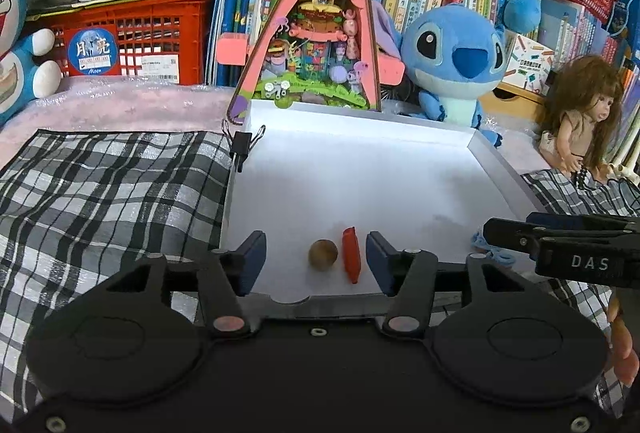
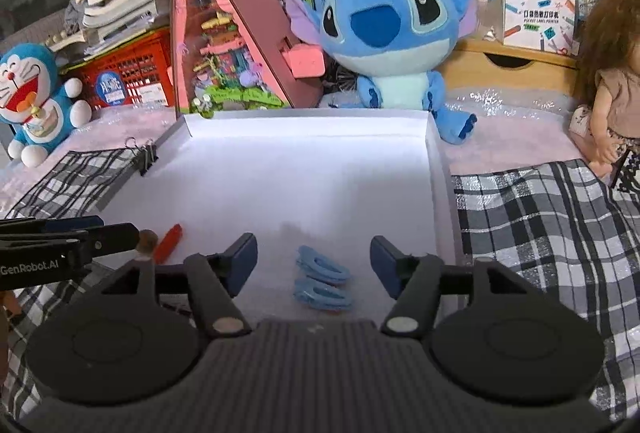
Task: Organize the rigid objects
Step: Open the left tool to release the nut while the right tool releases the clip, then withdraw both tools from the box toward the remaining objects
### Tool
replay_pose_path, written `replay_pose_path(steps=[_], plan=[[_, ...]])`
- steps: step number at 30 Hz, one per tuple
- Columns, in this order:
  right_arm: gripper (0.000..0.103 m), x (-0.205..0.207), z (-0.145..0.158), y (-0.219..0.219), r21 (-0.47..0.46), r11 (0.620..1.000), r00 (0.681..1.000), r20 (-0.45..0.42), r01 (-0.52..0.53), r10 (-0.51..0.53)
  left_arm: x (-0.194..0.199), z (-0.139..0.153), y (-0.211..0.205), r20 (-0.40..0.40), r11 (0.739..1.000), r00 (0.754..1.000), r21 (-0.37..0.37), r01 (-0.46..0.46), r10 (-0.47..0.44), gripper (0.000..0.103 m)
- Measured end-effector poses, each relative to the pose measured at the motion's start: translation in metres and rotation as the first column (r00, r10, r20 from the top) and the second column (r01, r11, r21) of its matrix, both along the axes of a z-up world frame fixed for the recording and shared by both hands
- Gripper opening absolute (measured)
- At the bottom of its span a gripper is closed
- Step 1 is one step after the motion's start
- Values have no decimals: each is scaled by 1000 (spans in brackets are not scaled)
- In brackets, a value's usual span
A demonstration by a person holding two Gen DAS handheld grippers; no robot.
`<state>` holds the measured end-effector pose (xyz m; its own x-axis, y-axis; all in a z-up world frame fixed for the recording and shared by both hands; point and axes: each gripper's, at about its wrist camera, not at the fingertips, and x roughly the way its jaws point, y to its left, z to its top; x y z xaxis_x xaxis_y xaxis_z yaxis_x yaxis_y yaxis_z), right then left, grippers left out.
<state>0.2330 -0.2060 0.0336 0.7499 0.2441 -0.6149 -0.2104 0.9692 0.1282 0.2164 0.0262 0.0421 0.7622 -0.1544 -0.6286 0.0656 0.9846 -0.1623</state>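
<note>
A shallow white tray (image 2: 304,169) sits on a checked cloth (image 1: 100,193), with its far edge against a pink triangular toy house (image 1: 320,33) and a blue plush (image 2: 392,33); a black binder clip (image 1: 242,147) grips the tray's left rim near the far left corner.

The left gripper (image 1: 316,259) hovers over the tray's near edge, towards the near left corner; its jaws stand apart and press on nothing; between them, lying free on the tray floor, are a small brown ball (image 1: 323,253) and a red stick-like piece (image 1: 351,255); the ball is just beside the red piece, on its left, and neither touches a pad.

The right gripper (image 2: 314,261) hovers over the same near edge further right; its jaws are spread wide and released; between them two light blue loop-shaped pieces (image 2: 322,279) lie on the tray floor, one just behind the other, well clear of both pads.

From the right wrist view, the left gripper's fingers (image 2: 100,237) reach in from the left edge, with the ball and the red piece by their tips; a doll (image 1: 580,121) with brown hair sits beyond the tray's right rim; a second blue and white plush (image 2: 36,101) sits off the far left corner.
</note>
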Motion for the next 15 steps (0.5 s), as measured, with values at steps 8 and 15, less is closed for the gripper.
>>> replay_pose_path(steps=[8, 15], plan=[[83, -24, 11, 0, -20, 1000, 999, 46, -13, 14, -25, 11, -2, 44, 999, 999, 16, 28, -29, 69], [85, -51, 14, 1, -28, 999, 995, 85, -40, 42, -52, 18, -5, 71, 998, 995, 14, 64, -65, 78]])
